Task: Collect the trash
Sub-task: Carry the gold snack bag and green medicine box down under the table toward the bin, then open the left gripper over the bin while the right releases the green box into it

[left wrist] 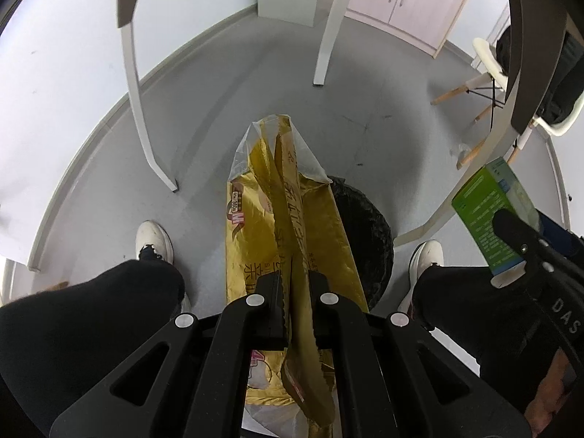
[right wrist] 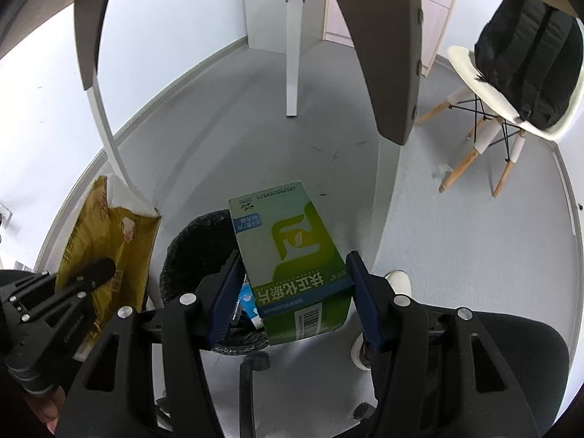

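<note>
My left gripper is shut on a crumpled gold plastic wrapper, which hangs down in front of it over the floor beside a black-lined trash bin. In the right wrist view the wrapper shows at the left with the left gripper on it. My right gripper is shut on a green and white carton box, held just above the bin. The box and right gripper also appear at the right edge of the left wrist view.
White table legs stand on the grey floor around the bin. A white chair with wooden legs carries a black backpack at the right. A pink cabinet is at the back. The person's shoes flank the bin.
</note>
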A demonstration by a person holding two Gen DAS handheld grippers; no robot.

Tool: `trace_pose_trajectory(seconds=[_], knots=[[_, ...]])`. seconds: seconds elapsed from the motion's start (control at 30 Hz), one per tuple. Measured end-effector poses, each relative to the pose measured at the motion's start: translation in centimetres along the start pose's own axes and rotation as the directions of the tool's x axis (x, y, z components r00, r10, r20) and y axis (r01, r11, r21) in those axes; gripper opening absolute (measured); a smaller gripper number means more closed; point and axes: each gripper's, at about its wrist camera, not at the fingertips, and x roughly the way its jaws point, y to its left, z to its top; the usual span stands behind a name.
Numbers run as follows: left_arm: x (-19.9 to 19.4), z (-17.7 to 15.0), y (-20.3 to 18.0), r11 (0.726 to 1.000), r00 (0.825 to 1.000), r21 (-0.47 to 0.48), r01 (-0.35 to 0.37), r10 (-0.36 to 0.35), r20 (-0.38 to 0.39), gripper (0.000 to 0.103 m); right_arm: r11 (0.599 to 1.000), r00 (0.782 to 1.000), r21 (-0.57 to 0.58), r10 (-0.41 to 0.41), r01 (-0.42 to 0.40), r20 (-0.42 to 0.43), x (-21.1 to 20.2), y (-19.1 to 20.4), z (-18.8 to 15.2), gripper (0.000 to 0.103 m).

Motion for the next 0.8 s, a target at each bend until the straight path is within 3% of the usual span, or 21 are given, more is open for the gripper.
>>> trace_pose_trajectory(seconds=[0.5,0.57,0.63,0.8], knots=[[3.9,1.6,-3.8,0.998,1.0,0.06,0.0,0.001,-0.017,0.003,0.994,0.999,0.098,-0.052,0.053,-0.015,0.4,-4.3,-0.9,0.055],[4.4,1.5,-4.2,0.997,1.0,0.078,-0.012,0.014,-0.017,0.013,0.992,0.998,0.111,-0.056,0.058,-0.023,0.5,-4.7,-0.9,0.055],[4.5,1.4,-4.1,0.996,1.0,0.088,-0.017,0.018,-0.012,0.047,0.991,0.998,0.121,-0.056,0.059,-0.027,0.7,-5.0,-1.1,0.055],[3.3,1.6,-2.5,0.998,0.999,0.053,-0.017,0.015,0.032,0.075,0.99,0.998,0.128,-0.052,0.056,-0.037,1.2,-4.9,-1.2,0.055]])
